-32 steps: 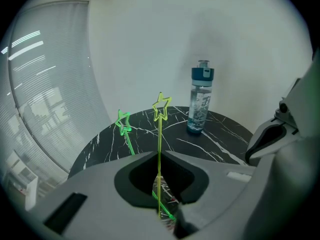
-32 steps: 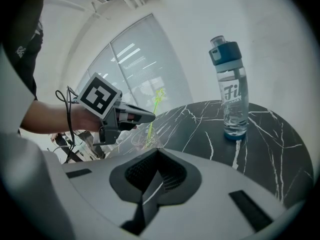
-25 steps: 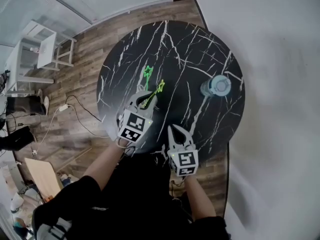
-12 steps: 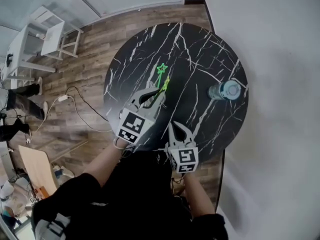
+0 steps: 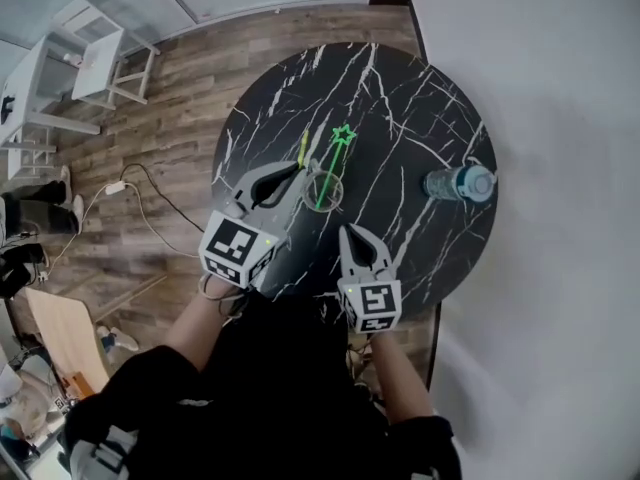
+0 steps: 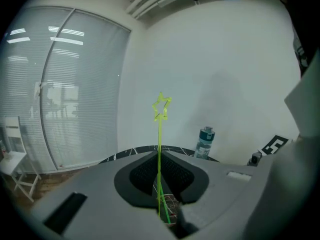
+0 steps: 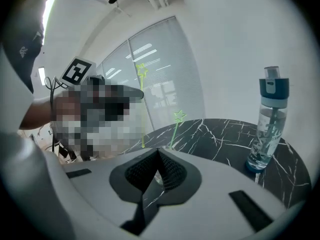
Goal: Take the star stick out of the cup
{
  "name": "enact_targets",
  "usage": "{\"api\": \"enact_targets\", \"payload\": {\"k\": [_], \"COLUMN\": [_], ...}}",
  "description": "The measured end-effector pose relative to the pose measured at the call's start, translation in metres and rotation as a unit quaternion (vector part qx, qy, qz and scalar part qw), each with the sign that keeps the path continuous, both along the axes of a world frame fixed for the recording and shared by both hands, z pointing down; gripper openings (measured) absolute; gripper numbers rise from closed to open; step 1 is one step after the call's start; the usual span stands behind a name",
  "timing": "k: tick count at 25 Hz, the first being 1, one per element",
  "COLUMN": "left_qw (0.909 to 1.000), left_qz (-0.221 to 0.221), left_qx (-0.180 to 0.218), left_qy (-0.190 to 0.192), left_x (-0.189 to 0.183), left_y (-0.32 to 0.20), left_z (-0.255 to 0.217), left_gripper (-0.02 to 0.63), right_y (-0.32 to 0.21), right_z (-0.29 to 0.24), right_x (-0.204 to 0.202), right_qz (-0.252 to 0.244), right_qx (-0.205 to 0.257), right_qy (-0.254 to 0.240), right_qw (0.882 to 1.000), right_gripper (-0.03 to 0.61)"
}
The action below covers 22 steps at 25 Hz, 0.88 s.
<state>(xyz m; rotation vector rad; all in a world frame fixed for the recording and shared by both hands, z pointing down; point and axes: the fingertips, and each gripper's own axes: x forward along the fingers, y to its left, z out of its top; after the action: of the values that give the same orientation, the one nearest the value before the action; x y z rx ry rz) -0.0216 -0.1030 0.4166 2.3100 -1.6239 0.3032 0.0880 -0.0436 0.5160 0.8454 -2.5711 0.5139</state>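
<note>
My left gripper [image 5: 296,171] is shut on a thin yellow-green star stick [image 5: 303,148], held upright above the black marble table [image 5: 400,98], just left of the cup. In the left gripper view the stick [image 6: 160,134] rises from between the closed jaws, with the star on top. The clear cup [image 5: 325,190] stands just right of the left gripper's tips and holds a green star stick [image 5: 332,168] that leans away from me. My right gripper [image 5: 348,230] is shut and empty, low over the table's near side, a short way from the cup. The green star [image 7: 179,116] shows beyond it.
A water bottle [image 5: 458,183] with a teal cap stands at the table's right edge. A white wall runs along the right. On the wooden floor to the left are a white chair [image 5: 90,53], a cable [image 5: 130,203] and a person's legs [image 5: 30,213].
The left gripper has risen with the yellow-green star stick, which is now out of the cup and left of it. The green stick stays in the cup. The right gripper has barely moved.
</note>
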Motion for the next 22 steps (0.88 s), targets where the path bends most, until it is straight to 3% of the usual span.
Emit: {"api": "enact_targets", "payload": {"k": [6,11,22], "left_qw": [0.9989,0.9962,0.9871], "left_qz": [-0.025,-0.05,-0.03], "left_qx": [-0.006,-0.041,-0.115], "left_qy": [0.038,0.058,0.108], "left_x": [-0.042,-0.072,-0.079], "left_y": [0.011,0.024,0.041], "left_z": [-0.007,0.017,0.081], "left_gripper": [0.015,0.015,0.015], "right_y": [-0.006,-0.008,0.004], "right_z": [0.0,-0.004,0.005], "right_x": [-0.019,-0.039,-0.051], "right_qz": [-0.01,-0.018,-0.007], "right_qx": [0.004,0.01,0.002], "right_qy": [0.013,0.01,0.032], "right_qw": [1.0,1.0,0.999], "right_gripper": [-0.005,-0.005,-0.005]}}
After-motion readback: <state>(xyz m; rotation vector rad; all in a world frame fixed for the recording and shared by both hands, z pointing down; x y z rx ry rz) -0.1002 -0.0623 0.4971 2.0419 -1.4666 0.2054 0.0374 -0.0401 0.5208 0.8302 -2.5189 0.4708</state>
